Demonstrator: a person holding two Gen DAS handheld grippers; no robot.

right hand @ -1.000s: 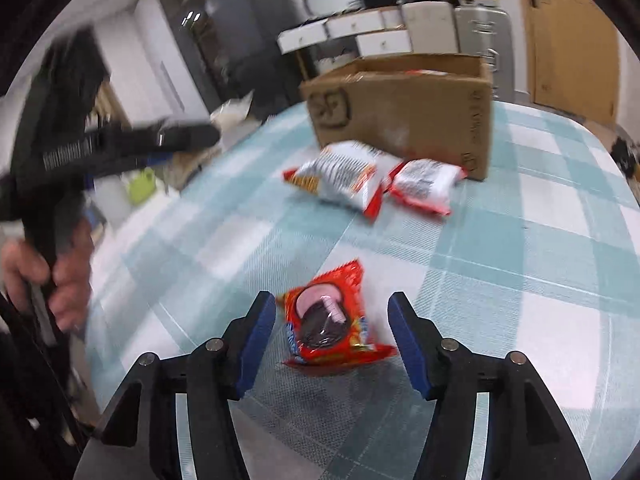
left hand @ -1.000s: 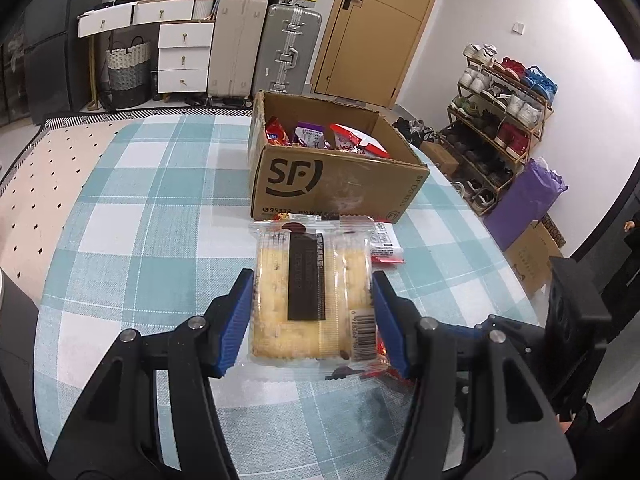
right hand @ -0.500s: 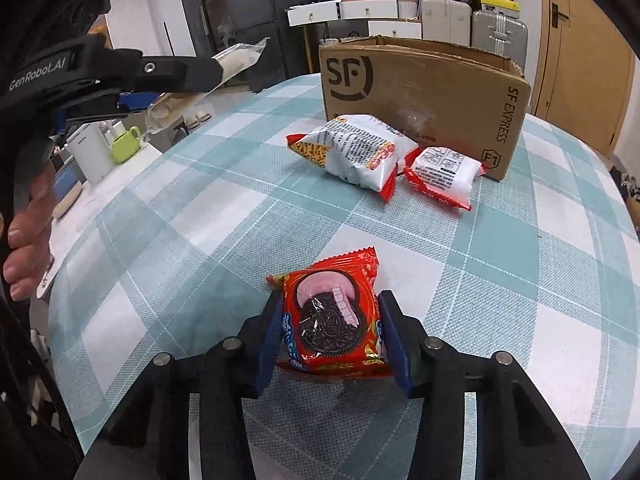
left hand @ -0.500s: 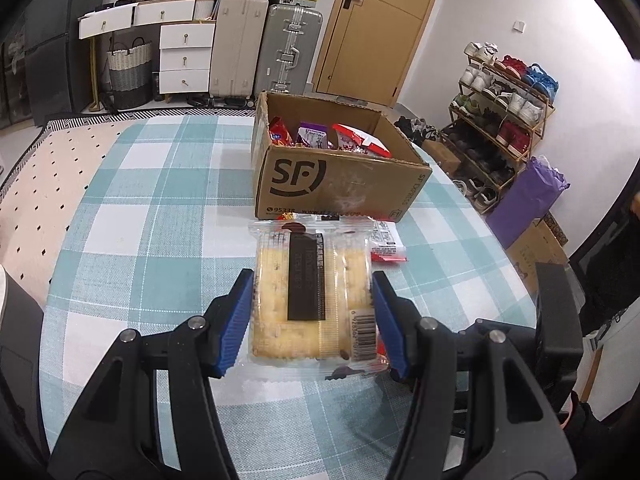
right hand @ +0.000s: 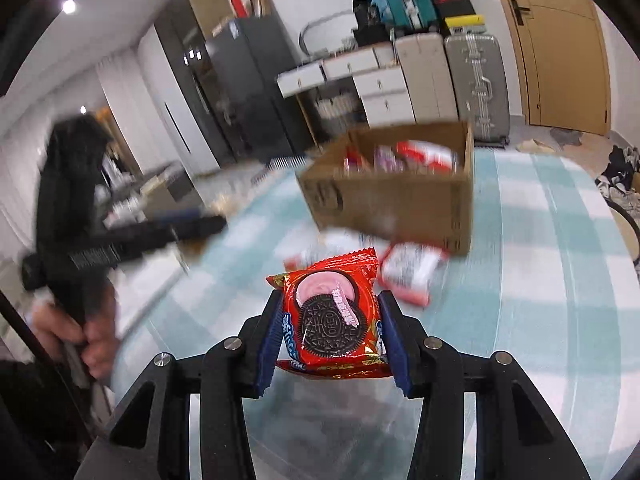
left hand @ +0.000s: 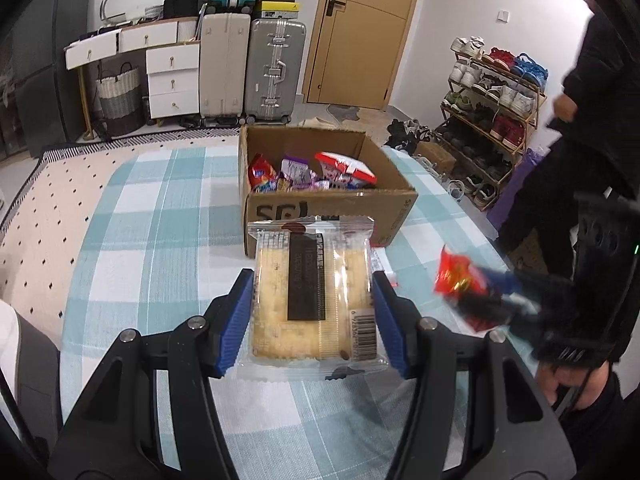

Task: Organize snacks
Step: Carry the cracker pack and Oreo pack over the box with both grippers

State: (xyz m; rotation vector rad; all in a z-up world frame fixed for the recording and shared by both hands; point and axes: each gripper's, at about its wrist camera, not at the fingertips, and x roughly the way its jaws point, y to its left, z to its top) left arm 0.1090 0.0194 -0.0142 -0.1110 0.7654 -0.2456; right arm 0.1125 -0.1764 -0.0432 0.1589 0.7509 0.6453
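Note:
My left gripper (left hand: 312, 312) is shut on a clear pack of yellow crackers (left hand: 310, 296) and holds it above the checked table, in front of the open cardboard box (left hand: 320, 204) that holds several snack packs. My right gripper (right hand: 330, 332) is shut on a red Oreo packet (right hand: 330, 316), lifted off the table; it also shows blurred at the right in the left wrist view (left hand: 460, 284). The box (right hand: 392, 200) stands ahead of it. The left gripper (right hand: 192, 226) shows blurred at the left.
Two red-and-white snack bags (right hand: 408, 276) lie on the table (right hand: 540, 240) by the box's front. Suitcases (left hand: 272, 68) and drawers (left hand: 172, 80) stand behind the table, a shoe rack (left hand: 492, 92) at the right. The person's body (left hand: 592, 120) is at the right.
My right gripper closed on the Oreo packet and lifted it off the table toward the box. My left gripper rose with the cracker pack, now looking down into the box.

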